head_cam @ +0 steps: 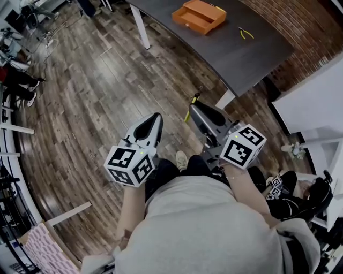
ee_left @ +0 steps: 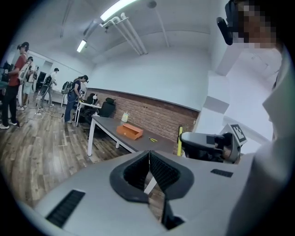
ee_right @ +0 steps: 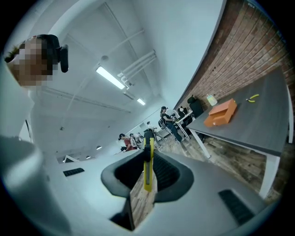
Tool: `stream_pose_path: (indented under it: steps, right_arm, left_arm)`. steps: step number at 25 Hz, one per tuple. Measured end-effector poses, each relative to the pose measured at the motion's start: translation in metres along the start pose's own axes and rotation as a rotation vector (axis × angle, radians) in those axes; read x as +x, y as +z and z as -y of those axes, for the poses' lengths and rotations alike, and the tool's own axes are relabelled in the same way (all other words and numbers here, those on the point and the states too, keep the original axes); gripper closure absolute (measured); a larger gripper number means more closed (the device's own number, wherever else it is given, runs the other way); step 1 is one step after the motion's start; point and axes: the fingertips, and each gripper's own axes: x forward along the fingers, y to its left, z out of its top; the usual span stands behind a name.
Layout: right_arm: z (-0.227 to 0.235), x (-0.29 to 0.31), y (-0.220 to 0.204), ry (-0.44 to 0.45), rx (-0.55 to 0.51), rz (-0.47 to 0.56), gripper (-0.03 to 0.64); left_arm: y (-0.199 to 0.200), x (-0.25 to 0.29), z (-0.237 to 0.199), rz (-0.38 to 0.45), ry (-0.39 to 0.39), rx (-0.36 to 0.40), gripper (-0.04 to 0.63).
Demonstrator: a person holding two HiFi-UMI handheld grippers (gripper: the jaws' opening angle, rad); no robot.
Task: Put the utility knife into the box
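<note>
Head view: right gripper [head_cam: 201,111] clamped on utility knife [head_cam: 190,109]. Left gripper [head_cam: 153,124] just beside it. Box [head_cam: 199,16] sits on table [head_cam: 252,59], well ahead of both, with pliers [head_cam: 245,33] near it.

Left gripper view: jaws together, nothing between them. Box [ee_left: 129,131] ahead, slightly left.

Right gripper view: knife [ee_right: 147,161] upright between the pads. Box [ee_right: 221,113] ahead-right, floor [ee_right: 230,159] between.

The left gripper [ee_left: 149,153] has its fingers [ee_left: 162,169] pressed together — beyond, an orange box [ee_left: 129,132] on a grey table [ee_left: 109,124].
</note>
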Motion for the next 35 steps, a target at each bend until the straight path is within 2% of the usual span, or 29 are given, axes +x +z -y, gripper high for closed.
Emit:
stream_pose_path:
  steps: [5, 9, 18, 24, 35]
  right_arm:
    - [0.037, 0.016, 0.006, -0.027, 0.051, -0.006, 0.549]
    - [0.062, 0.029, 0.012, -0.058, 0.067, -0.008, 0.549]
    - [0.117, 0.066, 0.033, -0.151, 0.087, 0.017, 0.549]
    - [0.152, 0.110, 0.055, -0.212, 0.089, 0.044, 0.549]
    - [0.193, 0.201, 0.115, -0.261, 0.031, 0.114, 0.548]
  left_arm:
    - [0.001, 0.033, -0.014, -0.046, 0.000, 0.006, 0.572]
    - [0.011, 0.059, -0.030, -0.050, -0.008, 0.002, 0.572]
    - [0.024, 0.129, -0.073, -0.097, -0.066, -0.017, 0.572]
    - [0.045, 0.182, -0.113, -0.122, -0.126, -0.019, 0.572]
    - [0.108, 0.271, -0.169, -0.117, -0.259, 0.018, 0.572]
